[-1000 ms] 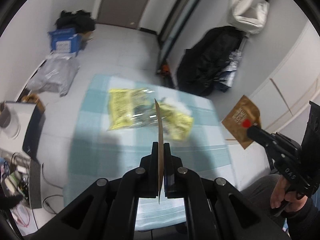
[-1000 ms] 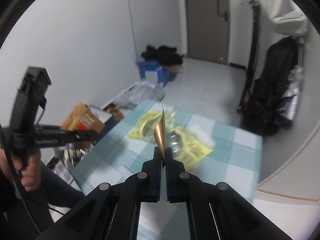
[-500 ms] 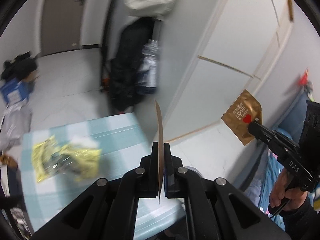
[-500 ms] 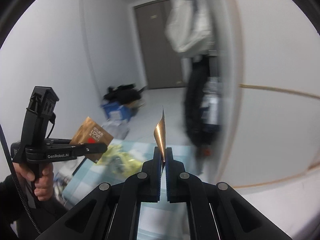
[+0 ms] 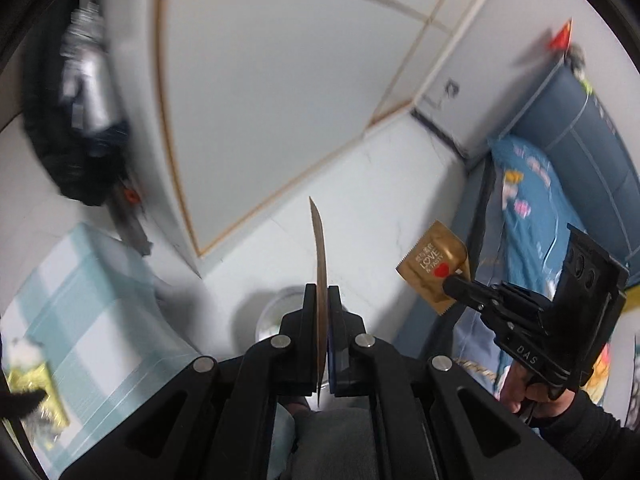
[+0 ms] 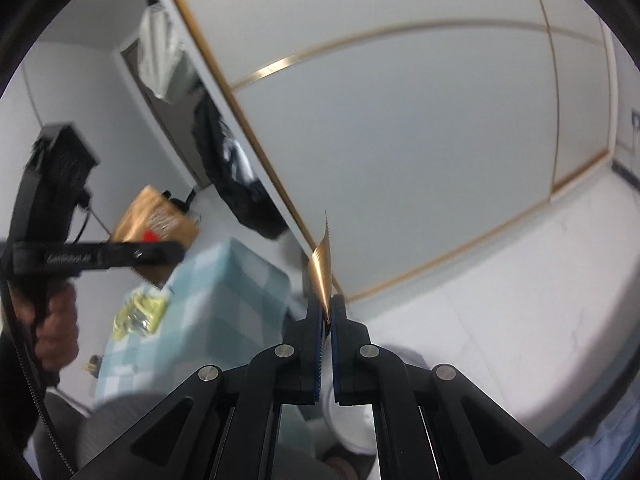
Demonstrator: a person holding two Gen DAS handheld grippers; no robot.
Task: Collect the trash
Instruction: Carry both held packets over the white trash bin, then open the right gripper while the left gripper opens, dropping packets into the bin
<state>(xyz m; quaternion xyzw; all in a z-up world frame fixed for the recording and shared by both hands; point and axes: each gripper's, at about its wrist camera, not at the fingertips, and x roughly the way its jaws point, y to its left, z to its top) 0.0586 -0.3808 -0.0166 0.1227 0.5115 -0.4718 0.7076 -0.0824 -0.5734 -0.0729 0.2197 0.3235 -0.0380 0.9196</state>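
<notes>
Both grippers have a gold wrapper each right now. The left gripper (image 5: 322, 296) has its fingers clamped flat on a gold wrapper (image 5: 319, 248) that you only see edge-on from its own camera, a thin brown sliver sticking up past the fingertips. In the right wrist view that same wrapper (image 6: 154, 220) shows its face, gold with a red spot, pinched at its lower edge by the left gripper (image 6: 176, 250), which a hand (image 6: 56, 332) holds by the grip.

The right gripper (image 6: 327, 306) is pinched shut on the second gold wrapper (image 6: 322, 268), which curls up and slightly left out of the fingers with a serrated top edge. From the left wrist view that one is easy to read: a gold packet (image 5: 434, 266) with "LOVE" and a red heart on it, caught at its lower right corner by the right gripper (image 5: 454, 286), with a hand in a black sleeve (image 5: 532, 396) on the handle.

Both wrappers are up in the air, well off the tabletop (image 5: 92, 300) with the blue and white checked cloth, which sits at the lower left. There's a crinkly yellow bag (image 6: 138, 316) lying on that cloth. Just past the left fingers, down on the white floor, there's a round pale container (image 5: 276, 312), partly hidden. A bed with blue printed bedding (image 5: 532, 220) is over on the right, and white panelled wall fills the background. Everything's a bit motion-blurred.
</notes>
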